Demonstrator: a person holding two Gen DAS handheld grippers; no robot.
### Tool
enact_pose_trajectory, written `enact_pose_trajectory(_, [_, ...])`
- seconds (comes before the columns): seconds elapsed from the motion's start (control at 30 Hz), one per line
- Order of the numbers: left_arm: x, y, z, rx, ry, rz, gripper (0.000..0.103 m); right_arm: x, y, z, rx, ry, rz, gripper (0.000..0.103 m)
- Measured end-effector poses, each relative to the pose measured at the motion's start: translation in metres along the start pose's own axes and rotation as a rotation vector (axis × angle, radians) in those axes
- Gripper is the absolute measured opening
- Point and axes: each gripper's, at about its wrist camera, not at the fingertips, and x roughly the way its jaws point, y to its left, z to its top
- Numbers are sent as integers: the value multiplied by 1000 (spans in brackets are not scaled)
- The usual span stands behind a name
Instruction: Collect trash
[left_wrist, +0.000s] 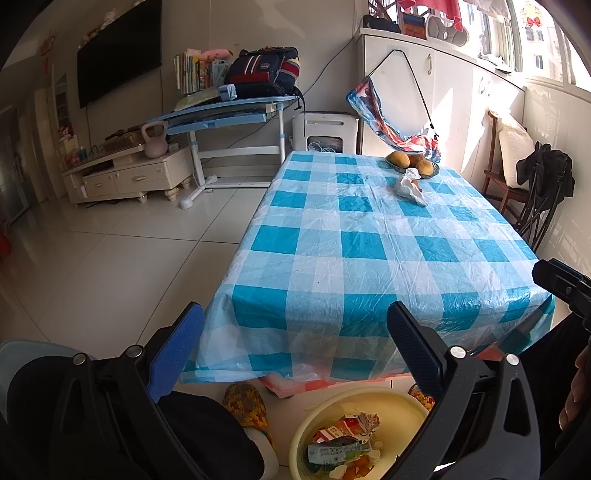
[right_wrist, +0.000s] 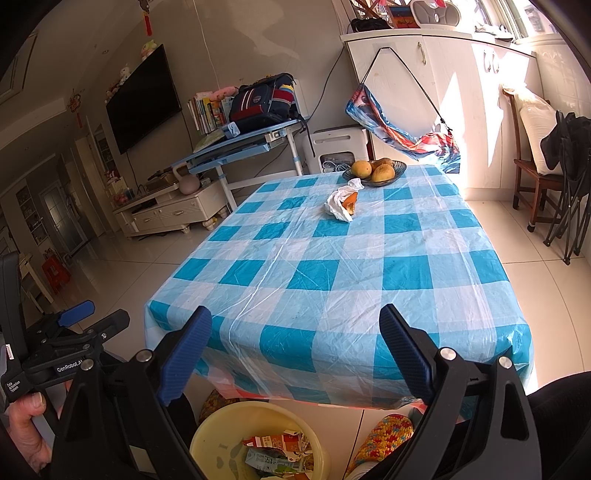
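Observation:
A crumpled white tissue with orange fruit peel lies at the far end of the blue-checked table. A yellow basin holding crumpled cartons and peel stands on the floor below the table's near edge. My left gripper is open and empty above the basin. My right gripper is open and empty at the near table edge. The left gripper also shows in the right wrist view.
A dark plate of mangoes sits behind the tissue. A wooden chair and folded black chairs stand right of the table. A desk, TV stand and white cabinet line the walls. Feet in knitted slippers rest by the basin.

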Motion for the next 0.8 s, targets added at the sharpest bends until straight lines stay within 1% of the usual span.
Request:
enact_pose_trajectory(0.63, [1, 0, -1, -7, 5, 2, 96, 0, 0, 0, -3, 0, 0, 88])
enact_pose_trajectory(0.8, [1, -1, -1, -10, 6, -11, 96, 1, -2, 4, 14, 4, 11, 88])
